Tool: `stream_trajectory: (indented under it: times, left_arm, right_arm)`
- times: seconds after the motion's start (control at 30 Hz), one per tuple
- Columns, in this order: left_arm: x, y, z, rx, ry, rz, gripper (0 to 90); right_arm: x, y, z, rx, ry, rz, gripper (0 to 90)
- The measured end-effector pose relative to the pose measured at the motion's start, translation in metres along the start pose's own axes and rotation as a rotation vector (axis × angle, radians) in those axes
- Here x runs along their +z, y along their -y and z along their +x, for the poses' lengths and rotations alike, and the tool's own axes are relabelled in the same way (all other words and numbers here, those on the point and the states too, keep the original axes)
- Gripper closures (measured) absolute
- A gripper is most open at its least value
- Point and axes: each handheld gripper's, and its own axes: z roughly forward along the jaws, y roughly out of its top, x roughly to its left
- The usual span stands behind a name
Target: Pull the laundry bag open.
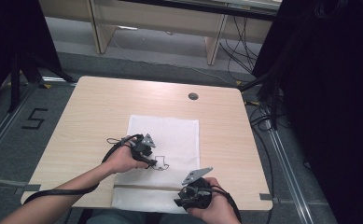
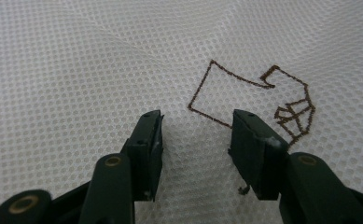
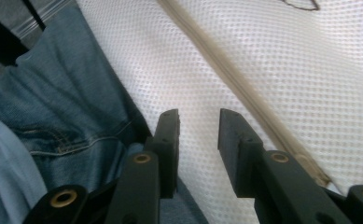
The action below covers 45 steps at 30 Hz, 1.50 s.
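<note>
Cloth (image 1: 170, 133): one white mesh sheet, lying flat on the table (image 1: 95, 112) with its near end draped over the edge toward the person's lap
Mark (image 1: 160, 162): one brown outline drawing on the cloth, just beside the left gripper
Handling: likely light, soft and limp; it should wrinkle and slide on the wood, so a pinch at an edge or corner, or on a raised fold, looks best
Left gripper (image 2: 195, 140): jaws apart, nothing between them, tips down over the cloth next to the mark
Right gripper (image 3: 198, 135): jaws parted with nothing in them, at the near table edge over the hanging part of the cloth
Seam (image 3: 226, 60): one tan band crossing the cloth near the table edge
Count: one cloth, two grippers, one table
</note>
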Motion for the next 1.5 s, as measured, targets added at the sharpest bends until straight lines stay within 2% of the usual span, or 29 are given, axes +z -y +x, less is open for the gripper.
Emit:
stream_trajectory:
  times: [0.03, 0.07, 0.2, 0.27, 0.3, 0.37, 0.43, 0.47, 0.57, 0.6, 0.67, 0.7, 0.73, 0.77, 0.8, 0.83, 0.87, 0.9, 0.93, 0.97, 1.0, 1.03, 1.1, 1.13, 1.2, 1.27, 1.37, 1.43, 1.5]
  left_arm:
    - [0.000, -0.001, 0.001, 0.013, 0.000, 0.009, 53.4]
    - [0.001, -0.002, 0.000, -0.002, -0.005, 0.006, 53.4]
    - [0.002, -0.004, 0.001, -0.012, -0.016, 0.016, 54.4]
    - [0.003, -0.004, 0.000, -0.030, -0.019, 0.007, 54.5]
    - [0.002, -0.004, 0.001, -0.015, -0.018, 0.015, 54.5]
    - [0.002, -0.004, 0.002, -0.020, -0.021, 0.011, 54.6]
    - [0.003, -0.004, 0.003, -0.028, -0.027, -0.001, 55.1]
    - [0.004, -0.004, 0.003, -0.053, -0.032, -0.012, 55.3]
    - [0.004, -0.003, 0.006, -0.045, -0.041, -0.009, 56.2]
    - [0.006, -0.003, 0.005, -0.075, -0.050, -0.040, 56.3]
    - [0.006, -0.003, 0.006, -0.080, -0.056, -0.035, 56.4]
    - [0.006, -0.004, 0.007, -0.055, -0.050, -0.030, 56.4]
    - [0.007, -0.004, 0.008, -0.072, -0.051, -0.035, 56.4]
    - [0.006, -0.005, 0.009, -0.069, -0.050, -0.021, 56.4]
    - [0.008, -0.006, 0.009, -0.077, -0.058, -0.041, 56.4]
    - [0.006, -0.007, 0.011, -0.053, -0.055, -0.018, 56.5]
    - [0.009, -0.007, 0.010, -0.080, -0.059, -0.039, 56.6]
    - [0.008, -0.007, 0.011, -0.063, -0.062, -0.027, 56.7]
    - [0.008, -0.008, 0.011, -0.078, -0.059, -0.024, 56.9]
    - [0.010, -0.009, 0.012, -0.072, -0.069, -0.032, 56.9]
    - [0.009, -0.009, 0.013, -0.072, -0.066, -0.027, 57.0]
    - [0.010, -0.010, 0.014, -0.077, -0.068, -0.025, 57.0]
    - [0.011, -0.012, 0.016, -0.073, -0.072, -0.022, 57.1]
    - [0.012, -0.012, 0.017, -0.084, -0.074, -0.033, 57.1]
    - [0.012, -0.014, 0.019, -0.077, -0.082, -0.027, 57.2]
    - [0.015, -0.017, 0.020, -0.086, -0.084, -0.027, 57.3]
    - [0.016, -0.020, 0.023, -0.075, -0.088, -0.015, 57.3]
    - [0.017, -0.022, 0.023, -0.078, -0.093, -0.019, 57.2]
    - [0.016, -0.022, 0.023, -0.057, -0.095, -0.014, 56.9]
  right_arm:
    - [-0.001, 0.000, -0.002, 0.002, 0.002, -0.005, 69.6]
    - [-0.002, 0.001, -0.002, 0.028, 0.009, -0.004, 69.8]
    - [-0.003, 0.000, -0.016, 0.054, 0.047, -0.002, 72.9]
    - [-0.002, -0.002, -0.024, 0.073, 0.083, 0.016, 77.8]
    - [-0.001, -0.002, -0.029, 0.082, 0.098, 0.027, 83.2]
    - [0.001, -0.004, -0.036, 0.098, 0.108, 0.037, 89.4]
    - [0.004, -0.005, -0.041, 0.128, 0.108, 0.062, 90.0]
    - [0.006, -0.006, -0.045, 0.123, 0.111, 0.063, 90.0]
    - [0.009, -0.009, -0.049, 0.164, 0.116, 0.091, 90.0]
    - [0.011, -0.010, -0.052, 0.137, 0.119, 0.078, 90.0]
    - [0.012, -0.011, -0.054, 0.148, 0.122, 0.087, 90.0]
    - [0.014, -0.011, -0.056, 0.144, 0.125, 0.087, 90.0]
    - [0.016, -0.012, -0.058, 0.152, 0.129, 0.093, 90.0]
    - [0.017, -0.012, -0.059, 0.155, 0.132, 0.098, 90.0]
    - [0.019, -0.012, -0.060, 0.166, 0.131, 0.105, 90.0]
    - [0.020, -0.013, -0.062, 0.154, 0.132, 0.099, 90.0]
    - [0.021, -0.013, -0.062, 0.166, 0.134, 0.101, 90.0]
    - [0.021, -0.014, -0.062, 0.170, 0.130, 0.105, 90.0]
    - [0.022, -0.015, -0.062, 0.179, 0.134, 0.108, 90.0]
    - [0.022, -0.015, -0.062, 0.188, 0.136, 0.117, 90.0]
    - [0.023, -0.016, -0.065, 0.161, 0.133, 0.099, 90.0]
    - [0.023, -0.017, -0.065, 0.183, 0.138, 0.107, 90.0]
    - [0.025, -0.018, -0.068, 0.182, 0.143, 0.100, 90.0]
    - [0.025, -0.020, -0.069, 0.211, 0.152, 0.110, 90.0]
    - [0.026, -0.021, -0.072, 0.187, 0.147, 0.098, 90.0]
    - [0.027, -0.022, -0.072, 0.195, 0.149, 0.098, 90.0]
    - [0.028, -0.023, -0.073, 0.207, 0.156, 0.105, 90.0]
    - [0.030, -0.024, -0.074, 0.188, 0.150, 0.099, 90.0]
    - [0.030, -0.024, -0.074, 0.193, 0.154, 0.097, 90.0]
